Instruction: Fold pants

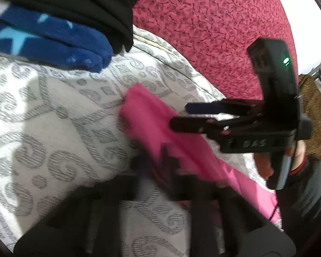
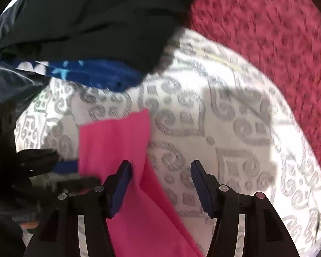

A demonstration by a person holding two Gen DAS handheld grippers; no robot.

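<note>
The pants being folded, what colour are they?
Plain bright pink pants, no pattern; clearest in the right wrist view.

Red carpet point(image 1: 214, 21) – patterned mattress point(image 1: 53, 117)

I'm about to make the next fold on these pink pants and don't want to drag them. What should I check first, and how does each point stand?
1. Right claw open: ok, jaws apart.
2. Right claw free of the pink pants: cannot tell, one finger sits at the cloth.
3. Left claw shut on the pants: cannot tell, blurred.
4. Pants lying flat: not ok, rumpled.
5. Clear of the blue blanket and black garment: ok, apart.
6. Pants on the patterned cover: ok.
</note>
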